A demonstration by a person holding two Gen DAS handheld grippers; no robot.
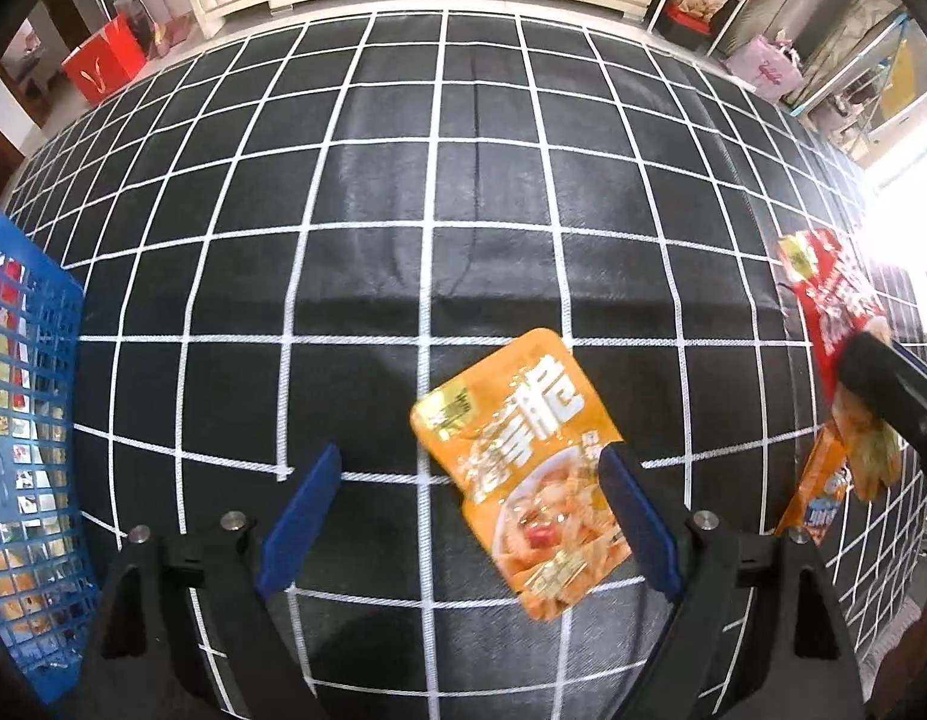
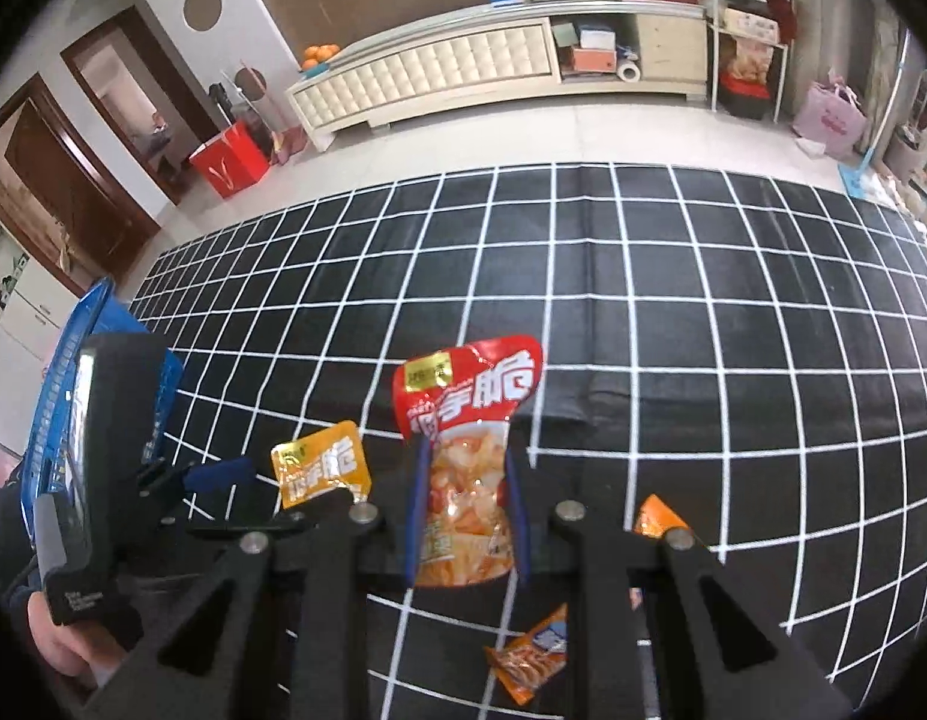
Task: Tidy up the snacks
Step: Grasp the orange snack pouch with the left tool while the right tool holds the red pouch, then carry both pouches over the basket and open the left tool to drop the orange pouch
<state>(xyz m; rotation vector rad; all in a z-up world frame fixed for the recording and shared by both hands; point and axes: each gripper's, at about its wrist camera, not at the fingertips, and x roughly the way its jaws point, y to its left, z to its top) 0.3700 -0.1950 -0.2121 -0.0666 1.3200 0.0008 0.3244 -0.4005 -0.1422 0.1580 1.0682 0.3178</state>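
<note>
My left gripper (image 1: 469, 516) is open above the black checked cloth (image 1: 403, 180). An orange snack packet (image 1: 523, 474) lies flat on the cloth between its blue fingers, close to the right finger (image 1: 637, 522). The same packet shows in the right wrist view (image 2: 322, 463). My right gripper (image 2: 466, 510) is shut on a red snack packet (image 2: 472, 420) and holds it up above the cloth. That red packet also shows at the right edge of the left wrist view (image 1: 835, 300).
A blue mesh basket (image 1: 25, 420) with several snacks inside stands at the left edge of the cloth. A small orange packet (image 2: 532, 657) lies under my right gripper, another orange packet corner (image 2: 655, 516) beside it. Furniture stands beyond the cloth.
</note>
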